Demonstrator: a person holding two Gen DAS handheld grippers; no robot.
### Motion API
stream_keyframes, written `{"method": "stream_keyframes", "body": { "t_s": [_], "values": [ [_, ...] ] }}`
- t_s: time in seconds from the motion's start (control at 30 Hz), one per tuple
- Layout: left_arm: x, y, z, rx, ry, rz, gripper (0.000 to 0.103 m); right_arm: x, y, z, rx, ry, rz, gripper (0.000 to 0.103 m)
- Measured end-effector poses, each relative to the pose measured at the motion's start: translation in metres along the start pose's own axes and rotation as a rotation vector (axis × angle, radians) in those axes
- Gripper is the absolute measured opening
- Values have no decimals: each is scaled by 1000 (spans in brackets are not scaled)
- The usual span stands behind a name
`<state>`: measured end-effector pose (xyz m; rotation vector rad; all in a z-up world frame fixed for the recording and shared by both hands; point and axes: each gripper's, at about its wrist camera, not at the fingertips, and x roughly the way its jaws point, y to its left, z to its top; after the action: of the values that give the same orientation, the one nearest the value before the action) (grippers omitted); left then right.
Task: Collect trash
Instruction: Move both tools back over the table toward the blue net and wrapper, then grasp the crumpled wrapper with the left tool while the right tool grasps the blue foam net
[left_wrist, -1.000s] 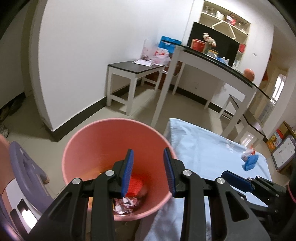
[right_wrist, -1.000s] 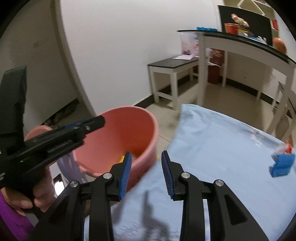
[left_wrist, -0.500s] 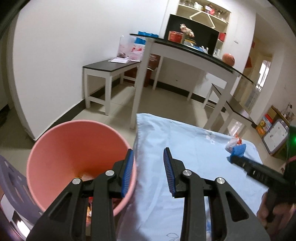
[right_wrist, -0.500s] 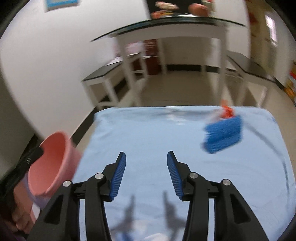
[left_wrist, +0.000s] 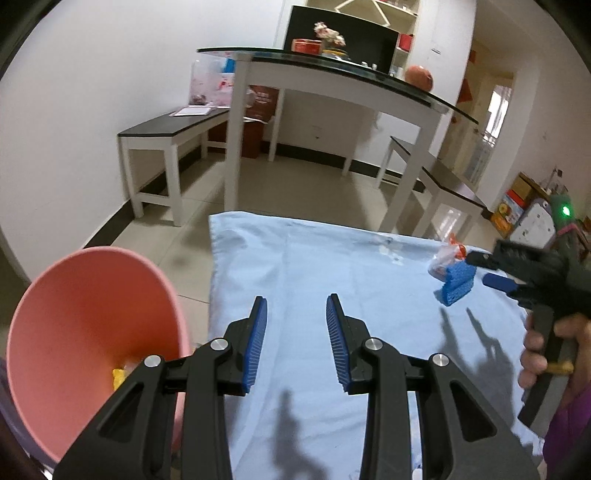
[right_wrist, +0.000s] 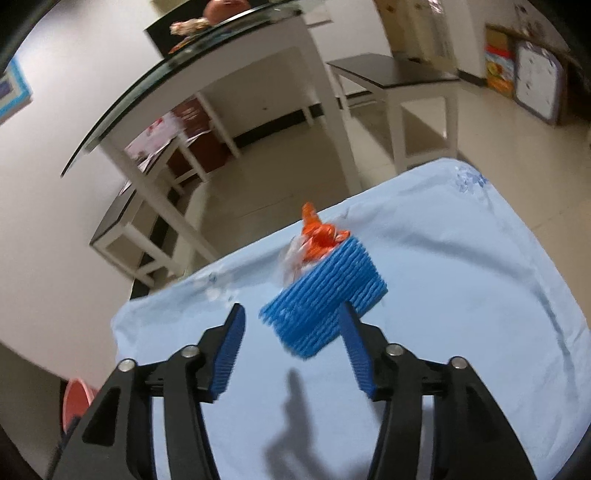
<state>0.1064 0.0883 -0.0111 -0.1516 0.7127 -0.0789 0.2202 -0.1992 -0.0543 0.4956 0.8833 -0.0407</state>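
A blue foam net sleeve (right_wrist: 325, 295) lies on the light blue tablecloth (right_wrist: 461, 295), and a crumpled clear wrapper with orange print (right_wrist: 317, 236) rests against its far side. My right gripper (right_wrist: 291, 314) hovers just short of the sleeve with its jaws opening. The sleeve's near edge sits between the fingertips, and the pads do not press on it. In the left wrist view the sleeve (left_wrist: 456, 284) and wrapper (left_wrist: 447, 256) lie at the right, beside the right gripper (left_wrist: 480, 269). My left gripper (left_wrist: 295, 306) is open and empty over the cloth, next to the pink bin (left_wrist: 92, 332).
The pink bin holds some yellow scraps at its bottom and stands off the cloth's left edge (left_wrist: 212, 280). A glass-topped white table (left_wrist: 332, 74) and dark-topped benches (left_wrist: 162, 129) stand on the tiled floor beyond. A hand (left_wrist: 535, 354) grips the right gripper's handle.
Both grippers swung away from the pink bin and out over the cloth. The right one rolled, widened its jaws and came close to the blue sleeve. The left jaws kept their gap.
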Motion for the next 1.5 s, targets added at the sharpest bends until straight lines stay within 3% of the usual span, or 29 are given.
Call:
{"method": "stream_keyframes", "body": {
  "t_s": [0.23, 0.37, 0.43, 0.6, 0.87, 1.03, 1.33, 1.5],
  "values": [
    [17, -18, 7, 38, 12, -35, 34, 31, 6, 1, 7, 46, -33, 54],
    [27, -30, 11, 64, 17, -54, 33, 41, 1, -10, -19, 76, -41, 15],
    [33, -36, 13, 79, 20, -64, 33, 43, -4, -15, -22, 83, -43, 7],
    [47, -56, 16, 115, 27, -107, 33, 31, -16, -21, -41, 59, -33, 6],
    [78, -110, 29, 197, 60, -288, 34, 3, -35, -28, -103, 31, -8, 6],
    [99, -147, 38, 270, 73, -359, 34, -6, -46, -26, -129, 19, 1, 6],
    [146, -196, 50, 389, 90, -364, 34, -12, -60, -20, -134, 15, 21, 6],
    [169, -203, 48, 407, 101, -342, 33, -12, -65, -20, -128, 19, 27, 6]
  ]
}}
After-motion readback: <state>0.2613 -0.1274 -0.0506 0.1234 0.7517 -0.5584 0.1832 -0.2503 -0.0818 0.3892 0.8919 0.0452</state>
